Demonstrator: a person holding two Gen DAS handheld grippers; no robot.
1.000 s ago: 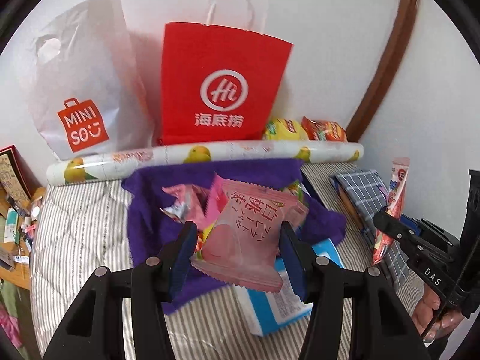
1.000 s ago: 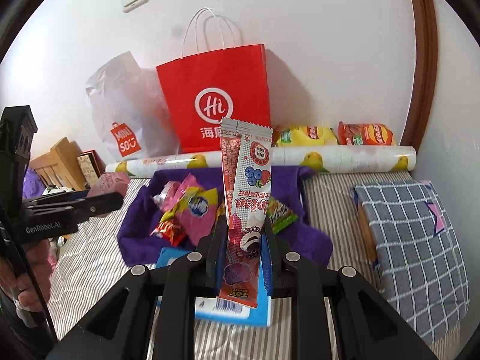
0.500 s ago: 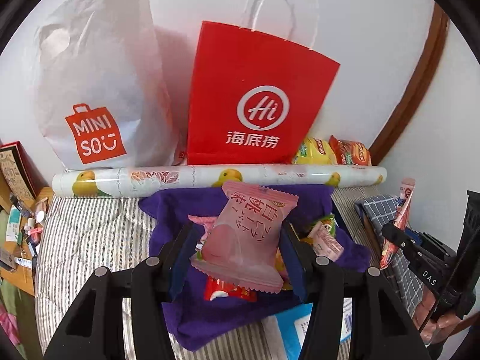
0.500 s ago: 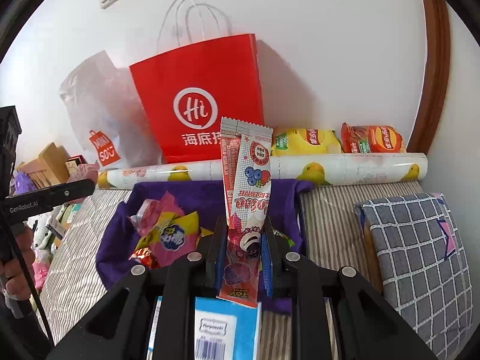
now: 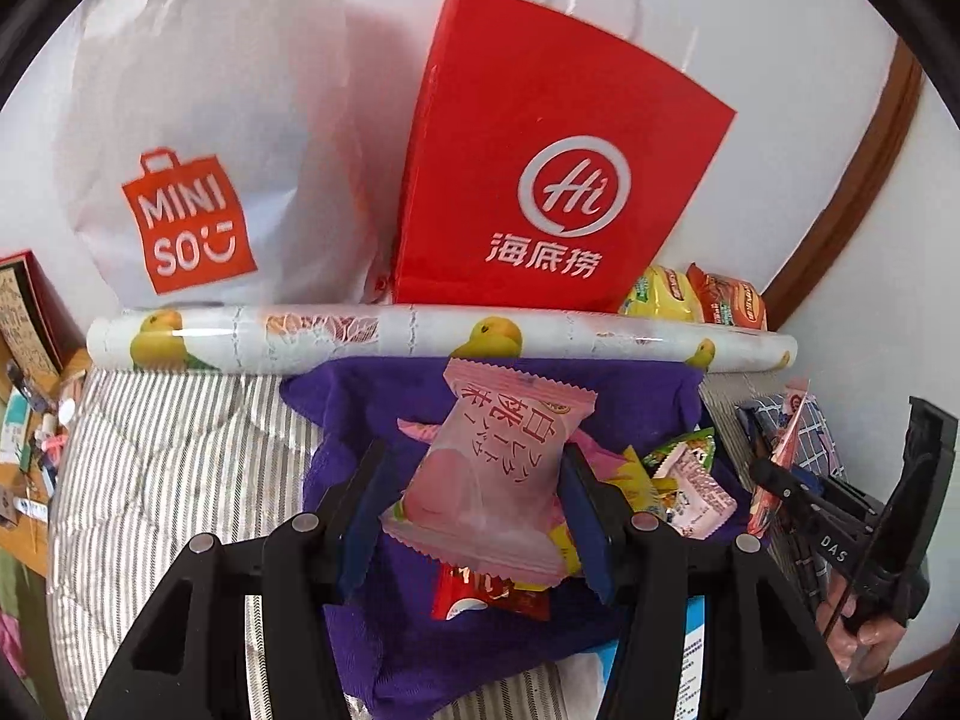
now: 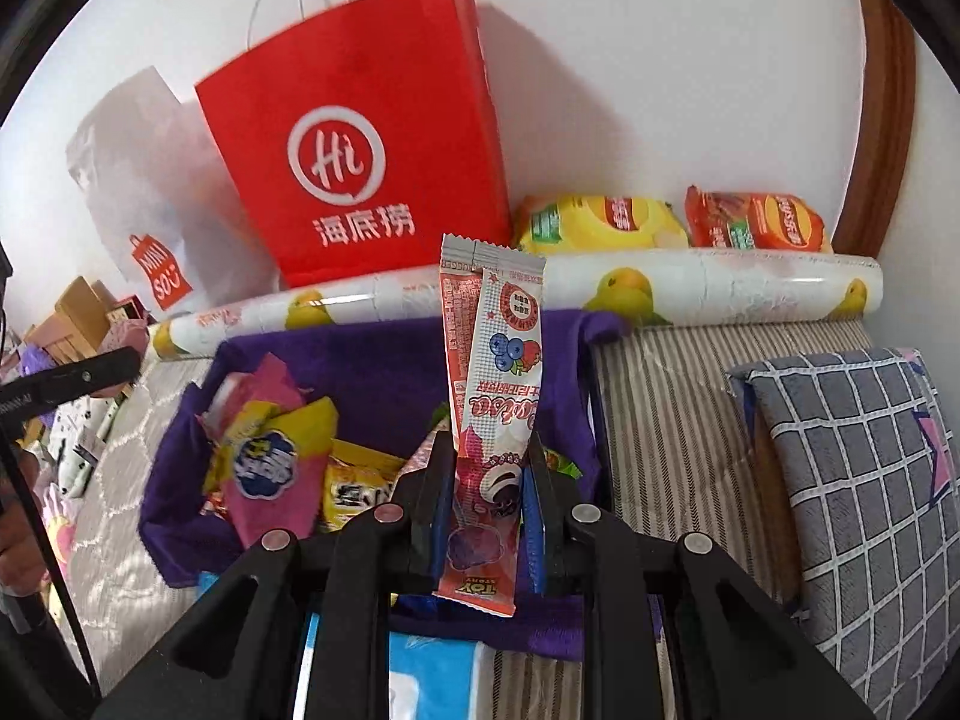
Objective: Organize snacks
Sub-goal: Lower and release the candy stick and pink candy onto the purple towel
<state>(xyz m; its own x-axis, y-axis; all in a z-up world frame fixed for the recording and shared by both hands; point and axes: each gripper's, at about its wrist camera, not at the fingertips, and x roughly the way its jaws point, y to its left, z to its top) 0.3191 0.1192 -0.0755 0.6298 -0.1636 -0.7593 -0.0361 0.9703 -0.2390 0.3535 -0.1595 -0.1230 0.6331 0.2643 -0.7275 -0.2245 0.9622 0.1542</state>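
Left hand-held gripper [image 5: 474, 498], pinching pink packet [image 5: 492, 480]

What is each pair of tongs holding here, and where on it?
Left tongs: pink peach snack packet, clamped by its two side edges at mid-height. Right tongs: tall berry stick sachet, pinched near its lower end, standing upright.

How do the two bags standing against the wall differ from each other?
The red paper bag is stiff and flat-sided, while the white plastic bag is soft and crumpled. The red paper bag has thin white cord handles; the white plastic bag has a cut-out hand hole. The red one carries a white circular logo, the white one an orange-red logo. Both stand behind the printed roll.
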